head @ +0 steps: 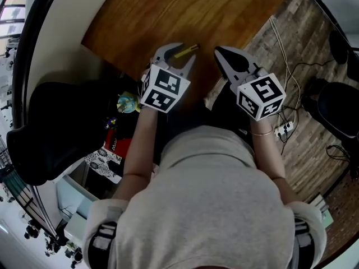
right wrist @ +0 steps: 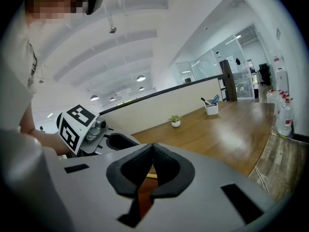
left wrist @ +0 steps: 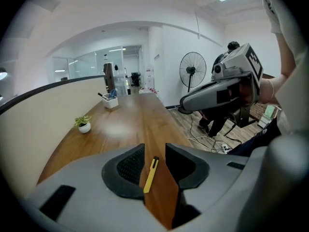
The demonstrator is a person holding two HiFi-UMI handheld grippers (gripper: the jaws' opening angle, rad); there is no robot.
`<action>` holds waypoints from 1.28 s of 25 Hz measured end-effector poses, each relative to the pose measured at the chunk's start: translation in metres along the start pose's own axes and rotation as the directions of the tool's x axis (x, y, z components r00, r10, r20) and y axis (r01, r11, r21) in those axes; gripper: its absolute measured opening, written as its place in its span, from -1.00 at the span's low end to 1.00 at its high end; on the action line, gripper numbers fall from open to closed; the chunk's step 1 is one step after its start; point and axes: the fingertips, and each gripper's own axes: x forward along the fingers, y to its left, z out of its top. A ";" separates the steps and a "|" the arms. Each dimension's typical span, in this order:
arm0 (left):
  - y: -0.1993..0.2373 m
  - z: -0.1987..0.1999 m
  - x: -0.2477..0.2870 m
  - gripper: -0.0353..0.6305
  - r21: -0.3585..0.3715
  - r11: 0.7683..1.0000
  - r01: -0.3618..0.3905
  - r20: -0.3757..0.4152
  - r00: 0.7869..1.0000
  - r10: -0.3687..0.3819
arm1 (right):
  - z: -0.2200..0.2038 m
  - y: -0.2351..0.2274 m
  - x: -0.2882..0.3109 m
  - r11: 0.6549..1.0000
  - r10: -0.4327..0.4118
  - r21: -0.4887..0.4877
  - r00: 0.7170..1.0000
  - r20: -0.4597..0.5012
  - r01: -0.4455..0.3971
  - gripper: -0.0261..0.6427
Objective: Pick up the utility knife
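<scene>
Utility knife (head: 185,50) is a thin yellow stick lying flat on the wooden table (head: 168,10), close to the table's near corner in the head view. The left gripper (head: 179,55) hangs right over it and the right gripper (head: 220,52) sits just beside, towards the table's right edge. Because the knife is so near that corner, any sideways shove could send it over the edge, and below that edge cables lie on the floor. In the left gripper view the claw stands open with the knife on the wood between its two pads. Neither pad presses on it, and it lies closer to the left pad and slightly askew to the gap. If the jaws close from this height they may meet above so low a body and catch nothing. If they go too deep, the tips could jam on the wood. Because the knife is off-centre, one pad would probably touch first and could spin or skid it rather than clamp it. A grip near one end might also let it tilt when lifted. In the right gripper view that claw is closed and empty, with a sliver of yellow showing past its tips and the left gripper close beside it. The two grippers could knock together if either drifts inward.
</scene>
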 end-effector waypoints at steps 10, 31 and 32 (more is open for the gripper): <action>-0.008 -0.015 0.025 -0.51 -0.001 0.994 0.105 -0.076 0.992 -0.105 | -0.022 -0.011 0.013 1.000 -0.013 0.009 0.998 -0.060 0.014 -0.89; 0.000 -0.061 0.083 -0.51 0.068 0.985 0.160 -0.291 0.947 -0.133 | -0.060 -0.024 0.024 0.998 -0.001 0.068 0.990 -0.141 0.011 -0.89; 0.000 -0.062 0.085 -0.51 0.067 0.985 0.162 -0.299 0.945 -0.134 | -0.060 -0.025 0.024 0.998 -0.003 0.068 0.990 -0.142 0.013 -0.89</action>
